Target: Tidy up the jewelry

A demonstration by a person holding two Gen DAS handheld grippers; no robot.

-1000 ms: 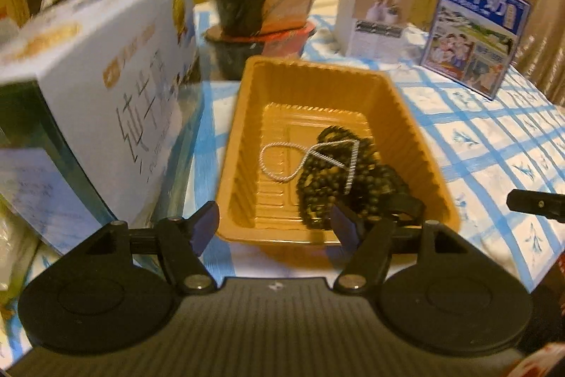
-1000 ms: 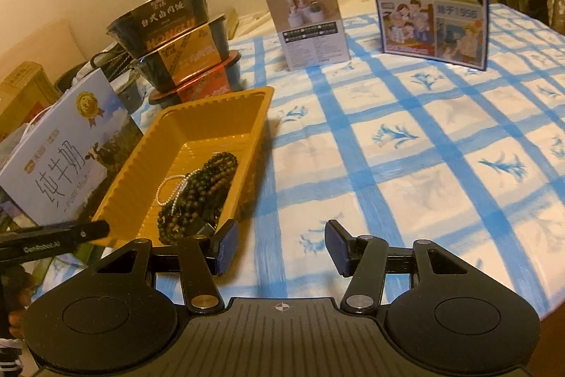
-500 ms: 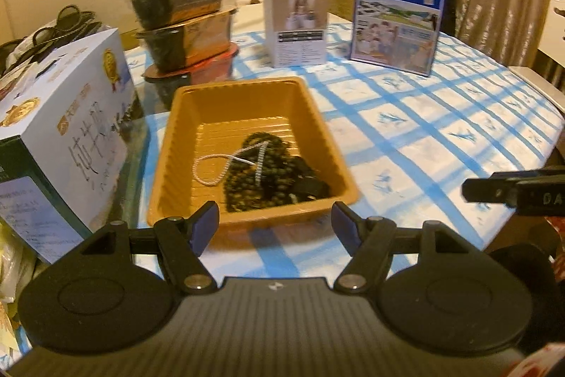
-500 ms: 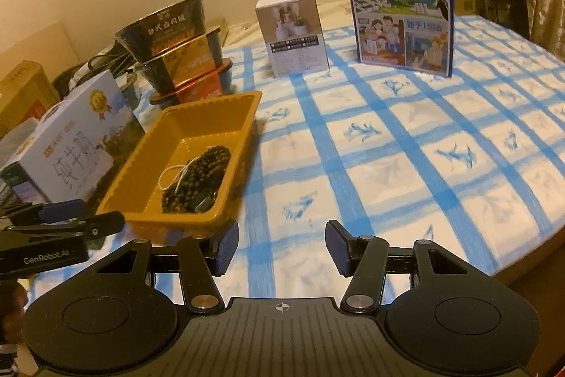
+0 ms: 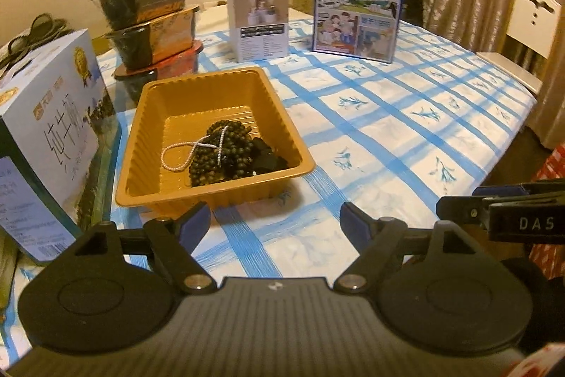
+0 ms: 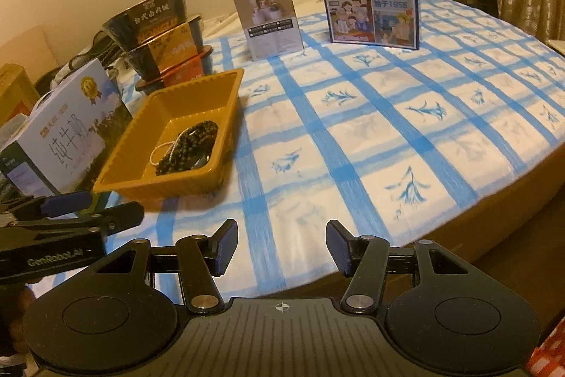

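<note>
Now both tongs pulled back from yellow tray [image 5: 212, 196] at frame centre-left; left tongs [image 5: 276, 221] and right tongs [image 6: 280, 248] gaped wide, empty. Dark bead strands [image 5: 226, 152] and pale chain [image 5: 176, 156] lay in tray; sorting looked finished.

Orange tray [image 5: 282, 115]; dark beads [image 5: 226, 151]; white cord [image 5: 176, 154]; blue-white checked tablecloth [image 5: 388, 115]; blue carton [image 5: 356, 6].

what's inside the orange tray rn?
The orange tray holds a heap of dark beaded strands, a thin pale chain draped over them, and something black beside. Anything beneath the heap is hidden.
</note>
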